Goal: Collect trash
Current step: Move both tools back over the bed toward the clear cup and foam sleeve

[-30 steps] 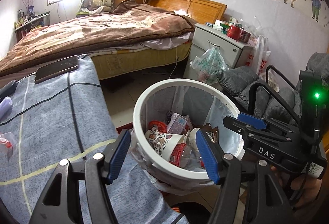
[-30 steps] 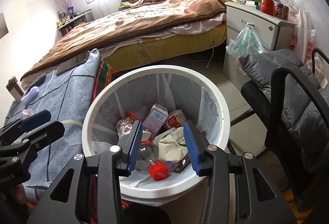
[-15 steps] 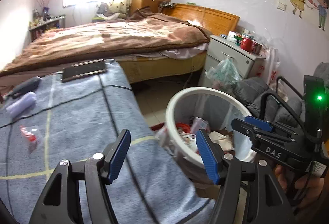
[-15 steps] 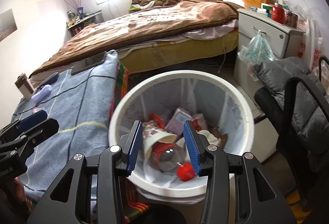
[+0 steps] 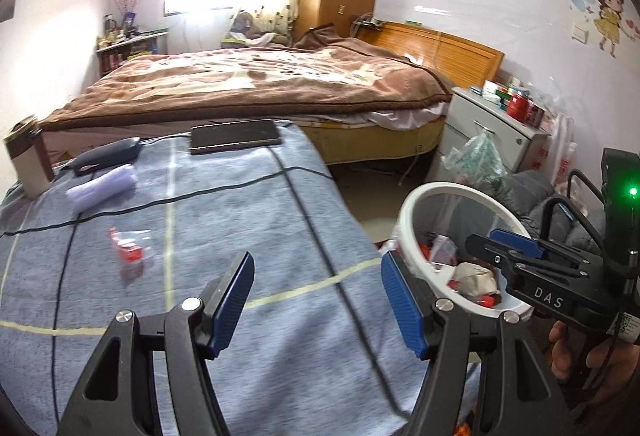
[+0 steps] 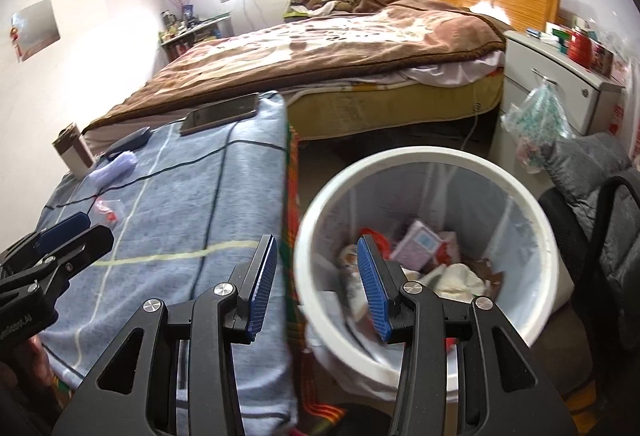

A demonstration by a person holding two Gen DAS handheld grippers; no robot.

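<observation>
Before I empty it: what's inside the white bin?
In the white bin: a pink carton, crumpled white paper, red scraps. The right gripper hides the near side.

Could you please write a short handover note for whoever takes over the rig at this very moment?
Left gripper: open, empty, over the blue-grey cloth.
Right gripper: open, empty, at the near rim of the white bin.
Done: the bin already holds cups, cartons and crumpled paper.
Left: a clear wrapper with red print lies on the cloth, probably the next pick.
The lilac roll, dark case, phone and small box at the far edge may not be trash.
</observation>
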